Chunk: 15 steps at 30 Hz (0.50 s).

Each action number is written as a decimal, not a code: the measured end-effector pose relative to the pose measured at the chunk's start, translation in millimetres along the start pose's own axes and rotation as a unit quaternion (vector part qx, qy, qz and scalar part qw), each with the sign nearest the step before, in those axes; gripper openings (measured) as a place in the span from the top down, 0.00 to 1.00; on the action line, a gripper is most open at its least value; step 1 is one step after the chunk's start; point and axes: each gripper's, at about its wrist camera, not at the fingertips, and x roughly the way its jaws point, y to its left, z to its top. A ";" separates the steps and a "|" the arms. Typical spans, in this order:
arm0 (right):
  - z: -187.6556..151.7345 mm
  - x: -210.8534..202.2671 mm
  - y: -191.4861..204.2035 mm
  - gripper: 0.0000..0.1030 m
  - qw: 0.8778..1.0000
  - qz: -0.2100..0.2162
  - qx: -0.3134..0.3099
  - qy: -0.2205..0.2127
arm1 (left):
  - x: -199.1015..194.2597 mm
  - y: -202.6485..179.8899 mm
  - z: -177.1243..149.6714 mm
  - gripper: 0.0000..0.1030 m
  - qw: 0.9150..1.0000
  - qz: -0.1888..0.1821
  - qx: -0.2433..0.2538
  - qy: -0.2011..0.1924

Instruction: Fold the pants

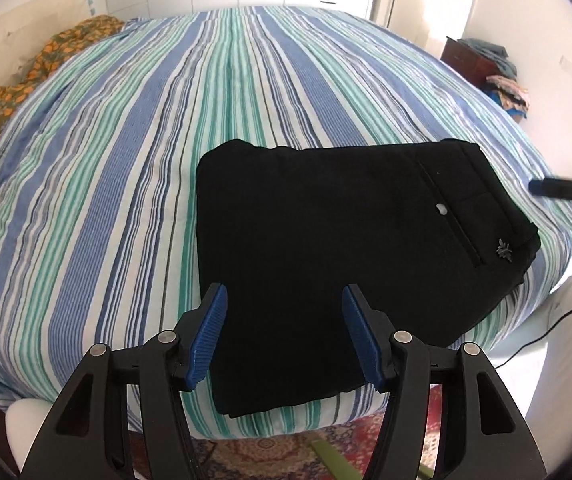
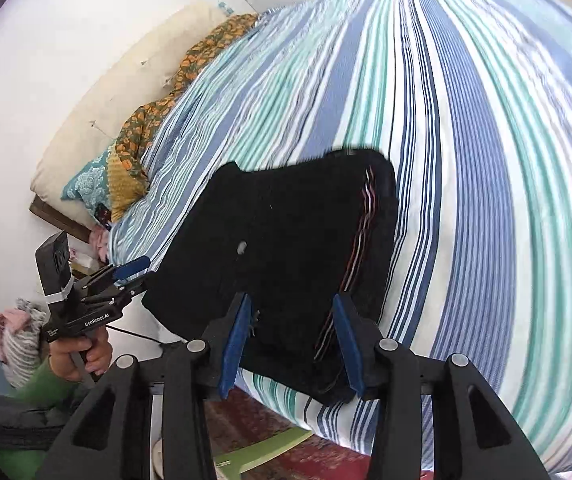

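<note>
Black pants (image 1: 346,248) lie folded into a compact rectangle near the front edge of the striped bed (image 1: 166,120), back pocket with a white button facing up. My left gripper (image 1: 284,334) is open and empty, hovering just over the near edge of the pants. My right gripper (image 2: 292,344) is open and empty, above the waistband end of the pants (image 2: 286,240). The left gripper (image 2: 132,270) also shows in the right wrist view, held in a hand at the bed's edge. A tip of the right gripper (image 1: 558,188) shows at the right in the left wrist view.
An orange patterned cloth (image 1: 14,92) and a pillow (image 2: 114,108) lie at the head of the bed. A patterned rug (image 1: 286,456) and a green object (image 2: 262,452) are on the floor. A dark cabinet with piled clothes (image 1: 482,60) stands by the far wall.
</note>
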 end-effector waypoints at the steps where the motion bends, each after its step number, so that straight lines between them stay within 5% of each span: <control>1: 8.3 -6.3 12.4 0.58 1.000 -0.002 -0.020 -0.016 | 0.8 -2.5 1.3 0.40 1.000 0.007 0.004 -0.001; 4: 21.3 -18.3 41.1 0.54 0.996 0.017 -0.066 -0.062 | 5.5 -4.5 1.0 0.40 1.000 0.006 -0.003 0.000; 6: 23.3 -5.2 62.5 0.42 0.994 0.030 -0.081 -0.069 | 10.3 -7.6 -5.3 0.38 1.000 0.004 -0.008 0.009; 12: -23.1 72.5 22.7 0.45 0.999 0.000 -0.019 0.046 | 26.0 -16.8 -21.2 0.33 0.999 0.020 0.027 0.038; 15: -7.7 58.5 26.0 0.46 0.999 0.007 -0.004 0.043 | 12.3 -13.9 -11.0 0.33 0.999 0.014 0.015 0.028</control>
